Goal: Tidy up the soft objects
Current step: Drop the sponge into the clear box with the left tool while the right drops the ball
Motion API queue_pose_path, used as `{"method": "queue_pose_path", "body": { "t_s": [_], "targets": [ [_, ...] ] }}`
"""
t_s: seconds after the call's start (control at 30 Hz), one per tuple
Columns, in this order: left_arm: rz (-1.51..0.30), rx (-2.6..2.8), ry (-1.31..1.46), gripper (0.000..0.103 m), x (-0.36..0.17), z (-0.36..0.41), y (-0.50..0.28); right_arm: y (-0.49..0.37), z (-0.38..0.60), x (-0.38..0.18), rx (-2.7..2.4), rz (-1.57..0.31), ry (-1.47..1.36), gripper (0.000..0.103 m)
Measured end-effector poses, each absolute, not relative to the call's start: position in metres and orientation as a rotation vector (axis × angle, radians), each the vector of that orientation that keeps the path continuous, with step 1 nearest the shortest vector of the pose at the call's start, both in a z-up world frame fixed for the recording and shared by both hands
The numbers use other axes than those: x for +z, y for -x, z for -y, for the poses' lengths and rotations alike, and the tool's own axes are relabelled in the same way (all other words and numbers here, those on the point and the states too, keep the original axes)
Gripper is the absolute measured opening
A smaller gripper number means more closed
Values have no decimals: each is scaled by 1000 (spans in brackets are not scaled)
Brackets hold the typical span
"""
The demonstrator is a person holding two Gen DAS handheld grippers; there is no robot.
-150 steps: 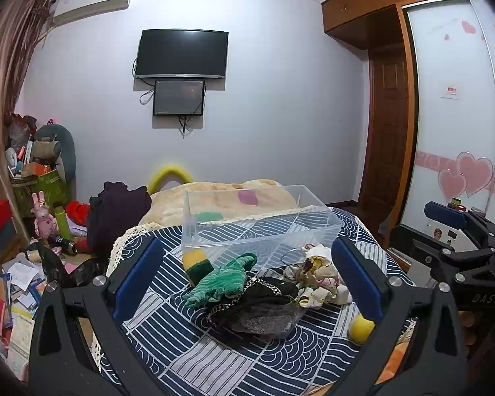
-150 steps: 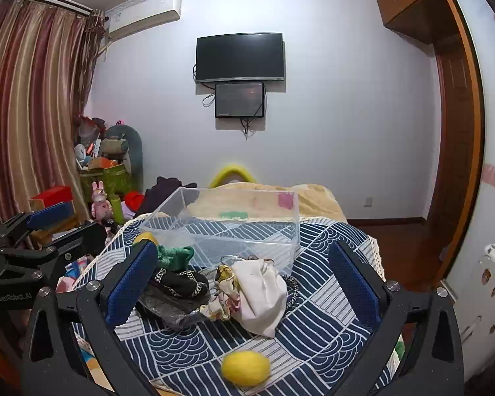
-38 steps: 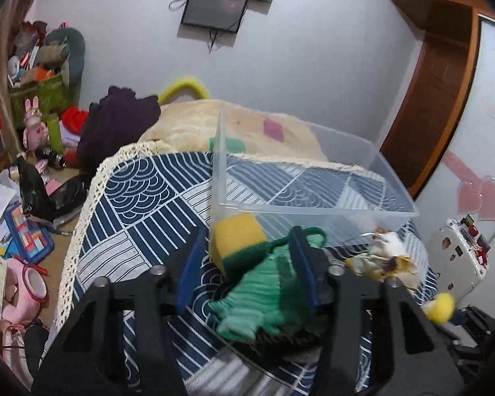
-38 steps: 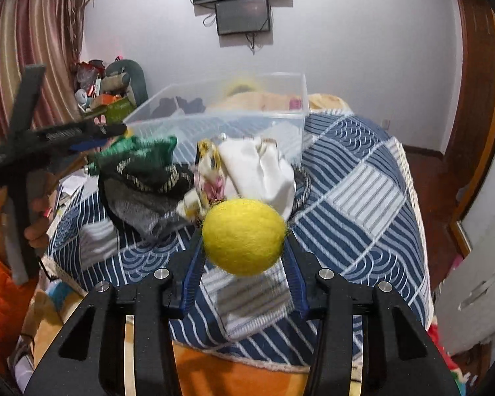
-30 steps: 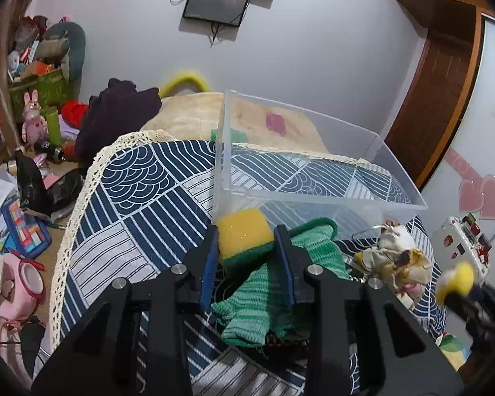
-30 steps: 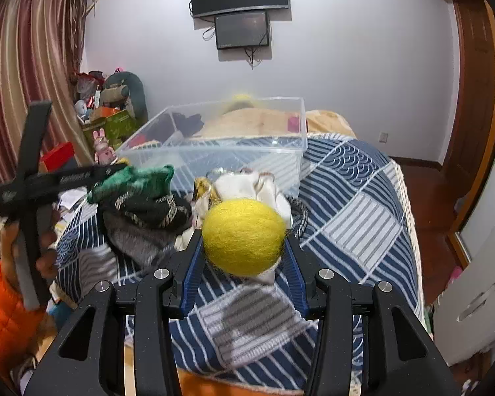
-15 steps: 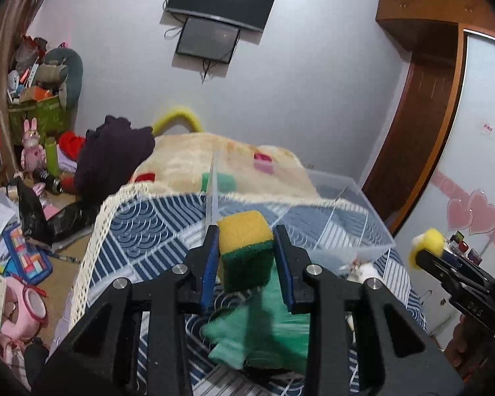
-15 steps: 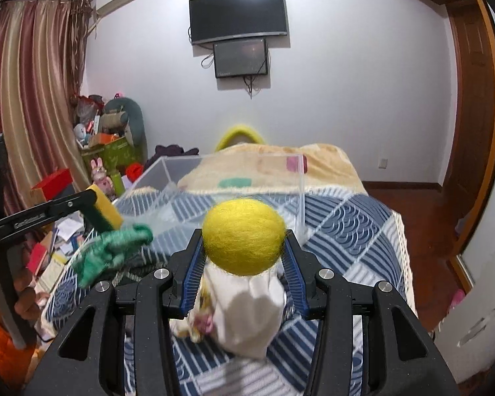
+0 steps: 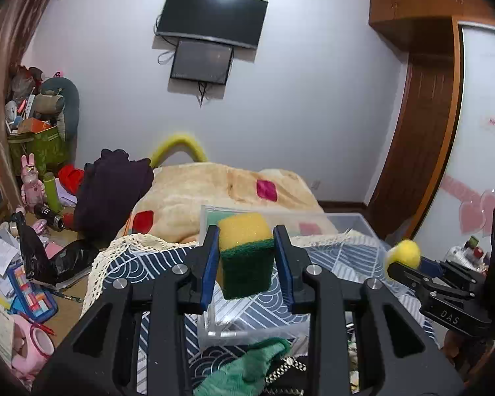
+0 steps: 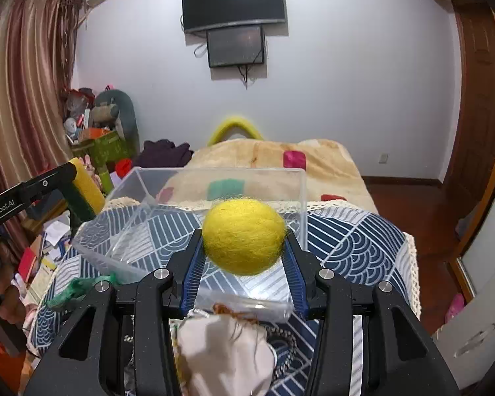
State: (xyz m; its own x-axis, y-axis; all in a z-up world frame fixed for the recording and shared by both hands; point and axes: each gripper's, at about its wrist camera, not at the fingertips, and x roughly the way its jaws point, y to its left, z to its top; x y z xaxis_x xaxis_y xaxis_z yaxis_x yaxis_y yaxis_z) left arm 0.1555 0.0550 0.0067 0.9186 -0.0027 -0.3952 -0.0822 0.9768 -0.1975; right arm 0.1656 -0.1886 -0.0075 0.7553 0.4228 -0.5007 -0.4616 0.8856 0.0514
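Both grippers hover level above the clear bin (image 10: 221, 178): the left hand-held gripper (image 9: 247, 257) pinches a yellow-green sponge (image 9: 246, 254) over its left corner, the right hand-held gripper (image 10: 244, 250) a yellow wool ball (image 10: 243, 236) above its near edge.

Left gripper (image 9: 247, 260): raised, fingers pointing forward and roughly level, jaws closed in part, both blue pads pressing the sides of the sponge (image 9: 246, 250) it grips. From the right wrist view it enters from the left edge, angled up to the right. Right gripper (image 10: 243, 257): also raised and level, jaws pinching the yellow felt ball (image 10: 243, 236) between blue ribbed pads. From the left wrist view it sits to the right, its tip pointing left.
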Motion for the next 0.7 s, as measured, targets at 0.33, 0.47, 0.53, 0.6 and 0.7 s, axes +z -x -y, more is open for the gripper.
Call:
{"method": "queue_pose_path", "body": {
  "t_s": [0.33,0.47,0.53,0.6,0.7],
  "targets": [
    [-605,-1,123,32,-27,-36,-197,-195,167,-27,499,-642,136,44],
    [-631,-22,110,42,-28,-31,-197,-193,164,-30,492,-646,161,62],
    [-621,-21,101,54,-26,-29,-193,-192,165,-29,490,-645,163,68],
    [-597,-18,94,58,-20,-28,-187,-190,169,-26,487,-625,150,68],
    [-563,14,90,62,-9,-31,-177,-185,174,-19,489,-604,138,69]
  ]
}}
